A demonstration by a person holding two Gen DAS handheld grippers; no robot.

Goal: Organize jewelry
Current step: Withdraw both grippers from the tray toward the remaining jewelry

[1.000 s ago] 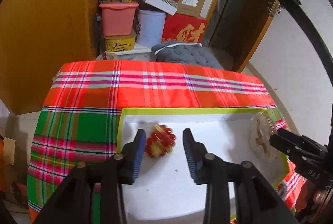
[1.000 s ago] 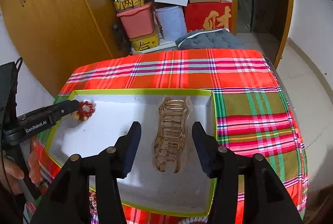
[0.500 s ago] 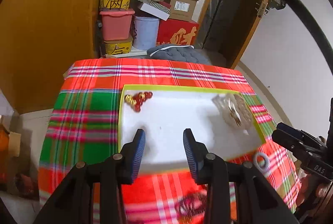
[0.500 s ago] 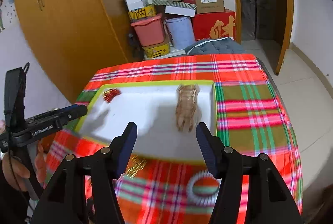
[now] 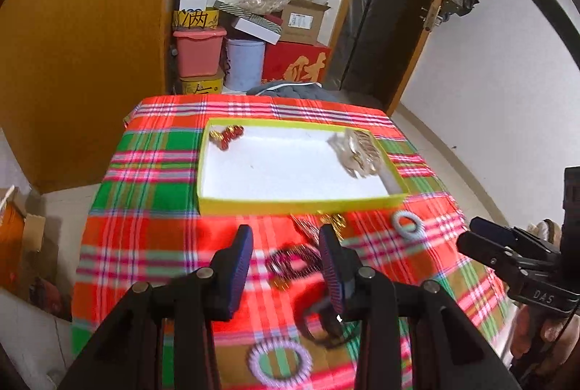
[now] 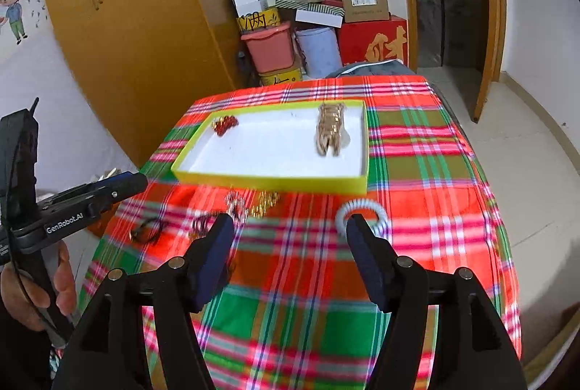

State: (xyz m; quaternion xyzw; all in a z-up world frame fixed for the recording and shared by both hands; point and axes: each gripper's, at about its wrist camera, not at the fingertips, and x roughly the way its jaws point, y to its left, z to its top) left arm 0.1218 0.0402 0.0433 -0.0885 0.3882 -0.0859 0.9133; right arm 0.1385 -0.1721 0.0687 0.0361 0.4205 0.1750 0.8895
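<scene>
Jewelry: partly sorted into far tray. Left claw released, empty; right claw just widened, empty, poised over near hair tie, likely for picking.

A home room: ahead of the grippers, a wooden wardrobe, stacked storage boxes, plastic bins and a plaid-clothed table.

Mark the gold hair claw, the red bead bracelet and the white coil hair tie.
gold hair claw (image 6: 330, 129), right wrist view, middle of its teeth
red bead bracelet (image 6: 224, 124), right wrist view, bead cluster
white coil hair tie (image 5: 409, 224), left wrist view, ring's coil
</scene>
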